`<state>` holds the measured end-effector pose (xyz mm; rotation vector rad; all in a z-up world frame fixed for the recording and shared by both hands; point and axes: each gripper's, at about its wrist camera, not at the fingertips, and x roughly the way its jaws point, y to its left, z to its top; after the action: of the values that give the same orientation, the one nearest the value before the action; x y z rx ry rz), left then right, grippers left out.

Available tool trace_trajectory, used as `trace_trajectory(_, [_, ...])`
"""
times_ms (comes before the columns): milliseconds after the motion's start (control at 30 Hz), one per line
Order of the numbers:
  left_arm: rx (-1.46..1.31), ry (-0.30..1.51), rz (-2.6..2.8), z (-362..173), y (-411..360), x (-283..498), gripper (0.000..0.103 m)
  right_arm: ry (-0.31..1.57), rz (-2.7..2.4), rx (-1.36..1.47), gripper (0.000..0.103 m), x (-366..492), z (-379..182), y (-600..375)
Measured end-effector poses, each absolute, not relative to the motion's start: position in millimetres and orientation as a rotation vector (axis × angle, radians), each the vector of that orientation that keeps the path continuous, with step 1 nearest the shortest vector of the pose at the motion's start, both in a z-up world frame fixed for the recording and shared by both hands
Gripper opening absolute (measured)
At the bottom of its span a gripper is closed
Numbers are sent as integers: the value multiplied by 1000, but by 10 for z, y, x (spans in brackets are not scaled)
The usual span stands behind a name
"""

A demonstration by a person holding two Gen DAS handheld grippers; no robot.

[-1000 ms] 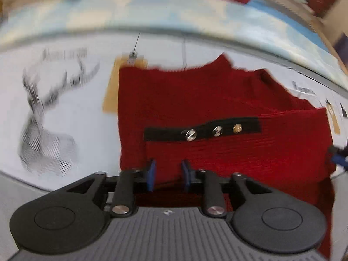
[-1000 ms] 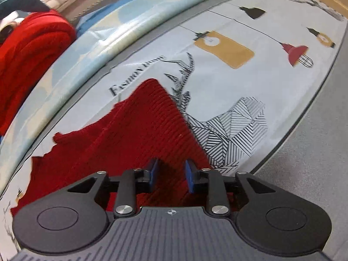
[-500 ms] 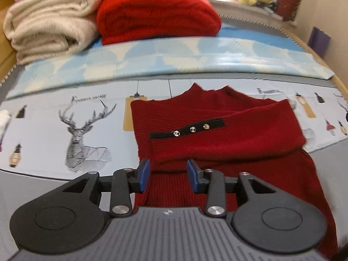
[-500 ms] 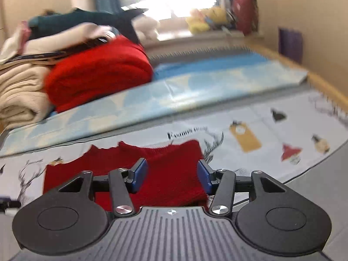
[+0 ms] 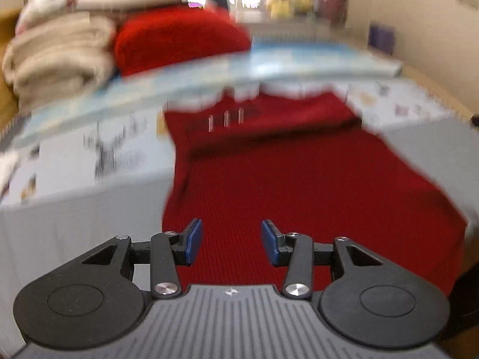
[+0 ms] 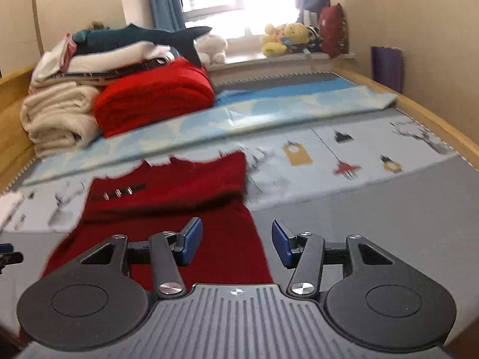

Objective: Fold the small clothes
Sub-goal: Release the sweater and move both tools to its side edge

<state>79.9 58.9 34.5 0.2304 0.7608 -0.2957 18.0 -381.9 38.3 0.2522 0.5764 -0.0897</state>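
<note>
A dark red knit sweater (image 5: pixel 299 173) lies flat on the bed, sleeves folded across its chest, a black strip with three metal buttons (image 5: pixel 226 118) on the upper sleeve. It also shows in the right wrist view (image 6: pixel 179 203). My left gripper (image 5: pixel 230 240) is open and empty, held above the sweater's lower part near its hem. My right gripper (image 6: pixel 236 240) is open and empty, held above the sweater's lower right edge. The left wrist view is blurred.
The bed has a grey sheet (image 6: pixel 374 218) and a printed light cover (image 6: pixel 344 152). At the back left stand folded cream blankets (image 6: pixel 57 119) and a folded bright red blanket (image 6: pixel 155 95). Plush toys (image 6: pixel 284 39) sit on the windowsill. A wooden bed frame (image 6: pixel 434 119) runs along the right.
Both grippers have opened wider and pulled back toward the sweater's hem, rising and tilting up. The sleeve that lay under the left gripper now rests folded across the chest.
</note>
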Motion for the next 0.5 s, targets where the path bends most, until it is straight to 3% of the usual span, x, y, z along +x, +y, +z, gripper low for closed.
trace_trajectory(233, [238,736,-294,461,592,614,48,582,-115,367,53,-87,79,-3882])
trace_trajectory(300, [195,711,-304,508,688,548,54,555,-84,375,53,-64,118,-3832])
trace_trajectory(400, [161,758,-275,341,831,526,57,571,-63,291,52,15,66,-3690])
trace_trajectory(500, [200,818,-230,149,864,577,53,602,-46,268,52,117,-12,-3601])
